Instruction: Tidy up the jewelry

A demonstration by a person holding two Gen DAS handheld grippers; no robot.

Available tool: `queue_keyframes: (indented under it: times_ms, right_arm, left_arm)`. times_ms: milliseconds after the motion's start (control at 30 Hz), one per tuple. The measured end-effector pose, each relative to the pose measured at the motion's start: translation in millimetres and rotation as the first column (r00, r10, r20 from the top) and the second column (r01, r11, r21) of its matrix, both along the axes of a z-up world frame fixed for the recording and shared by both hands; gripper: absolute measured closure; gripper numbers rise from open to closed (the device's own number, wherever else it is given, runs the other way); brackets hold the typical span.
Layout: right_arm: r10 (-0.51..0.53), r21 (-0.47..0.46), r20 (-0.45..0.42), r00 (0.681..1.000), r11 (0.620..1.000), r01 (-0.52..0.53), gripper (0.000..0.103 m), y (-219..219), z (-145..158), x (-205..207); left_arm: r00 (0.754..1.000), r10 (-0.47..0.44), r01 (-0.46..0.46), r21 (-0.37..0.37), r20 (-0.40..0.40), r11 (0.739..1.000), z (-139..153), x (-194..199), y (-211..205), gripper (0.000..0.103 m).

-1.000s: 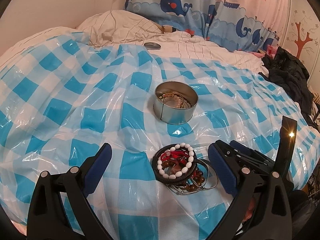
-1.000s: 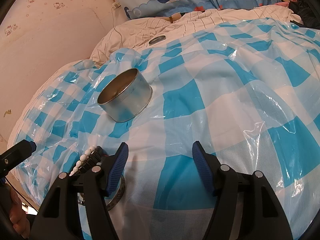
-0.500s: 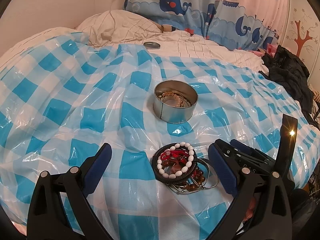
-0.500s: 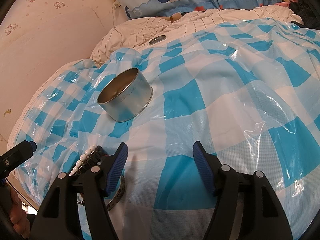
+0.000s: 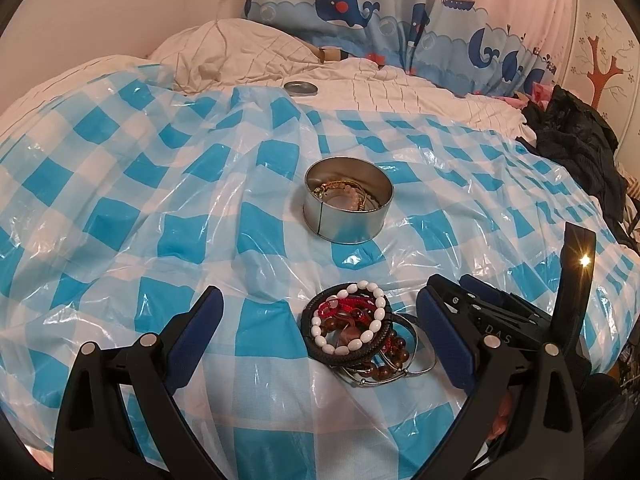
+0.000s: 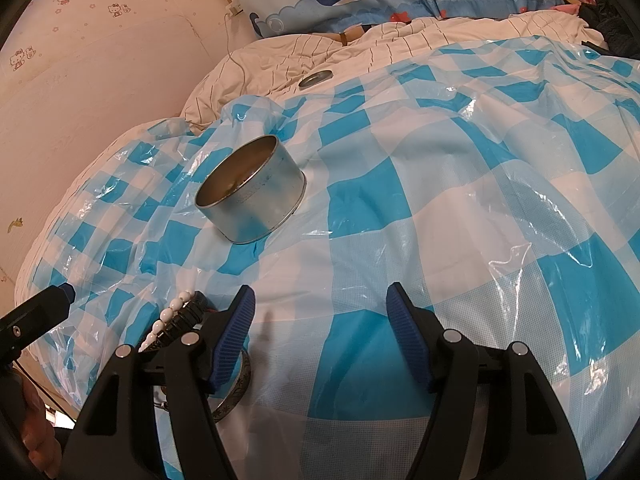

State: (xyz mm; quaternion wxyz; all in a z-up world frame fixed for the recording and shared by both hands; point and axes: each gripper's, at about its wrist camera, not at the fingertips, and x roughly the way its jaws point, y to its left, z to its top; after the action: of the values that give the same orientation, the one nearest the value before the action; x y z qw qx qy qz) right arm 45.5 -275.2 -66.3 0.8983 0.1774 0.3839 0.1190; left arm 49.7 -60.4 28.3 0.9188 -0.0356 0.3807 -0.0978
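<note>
Both claws gape empty, left claw framing the bracelet pile, whose seemingly tangled loops could drag neighbours short of the tin.

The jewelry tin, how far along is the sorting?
Partly done: the tin already holds a few bracelets. Nothing is in hand; the left gripper and right gripper both have open, empty jaws. The bracelet pile still lies on the checkered sheet.

The letters "DAS" stand on the right tongs.
</note>
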Motion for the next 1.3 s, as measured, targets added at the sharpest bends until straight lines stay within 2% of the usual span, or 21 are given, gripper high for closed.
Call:
queue_keyframes:
  times_ms: [1300]
  right_arm:
    - [0.002, 0.000, -0.002, 1.000, 1.000, -0.002, 0.035, 0.3, 0.1, 0.3]
  left_arm:
    - [1.000, -0.009, 0.009, 0.013, -0.007, 1.000, -6.0, -2.6, -8.5, 0.009]
